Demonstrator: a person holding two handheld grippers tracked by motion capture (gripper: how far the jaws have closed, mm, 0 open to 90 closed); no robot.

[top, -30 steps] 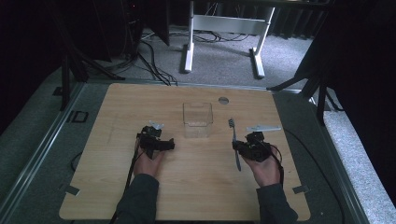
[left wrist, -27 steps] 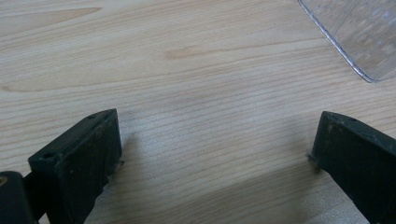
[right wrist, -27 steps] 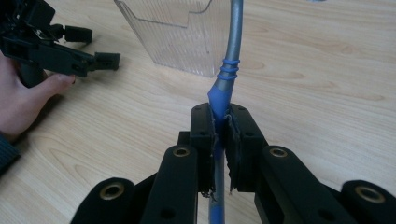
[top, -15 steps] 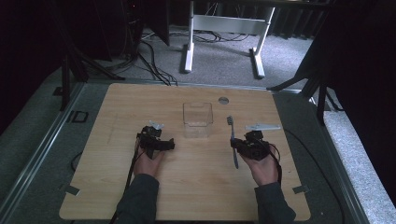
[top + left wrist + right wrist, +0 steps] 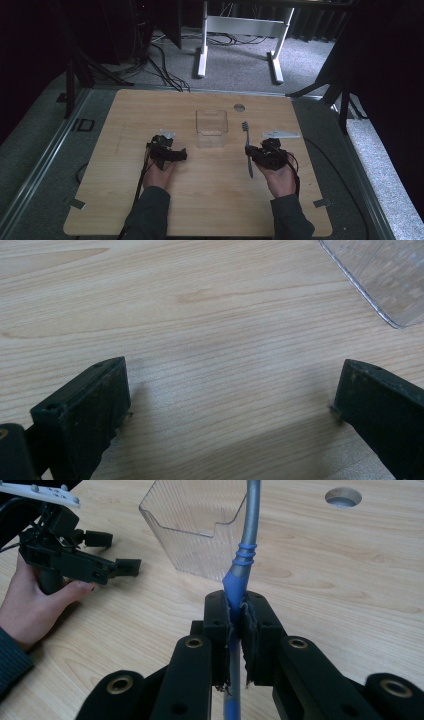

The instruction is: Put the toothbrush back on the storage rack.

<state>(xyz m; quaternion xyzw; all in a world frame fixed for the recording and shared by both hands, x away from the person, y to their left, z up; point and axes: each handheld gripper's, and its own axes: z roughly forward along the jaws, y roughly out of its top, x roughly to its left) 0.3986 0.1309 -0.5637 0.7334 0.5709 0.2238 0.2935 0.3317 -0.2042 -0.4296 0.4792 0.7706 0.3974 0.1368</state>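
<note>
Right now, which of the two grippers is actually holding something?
The right gripper: its fingers are shut on the toothbrush. The left gripper is open over bare table.

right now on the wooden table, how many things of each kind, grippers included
clear plastic open-top bin: 1
grey and blue toothbrush, clamped in the right gripper: 1
black two-jaw grippers, the left gripper open: 2
total: 4

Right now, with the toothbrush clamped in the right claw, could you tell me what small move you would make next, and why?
Probably lift the right claw and carry the toothbrush toward the clear container. Its jaws are shut on the blue-grey handle, the container stands open-topped just ahead to the left, and the left claw rests open on the table beside it, holding nothing.
</note>
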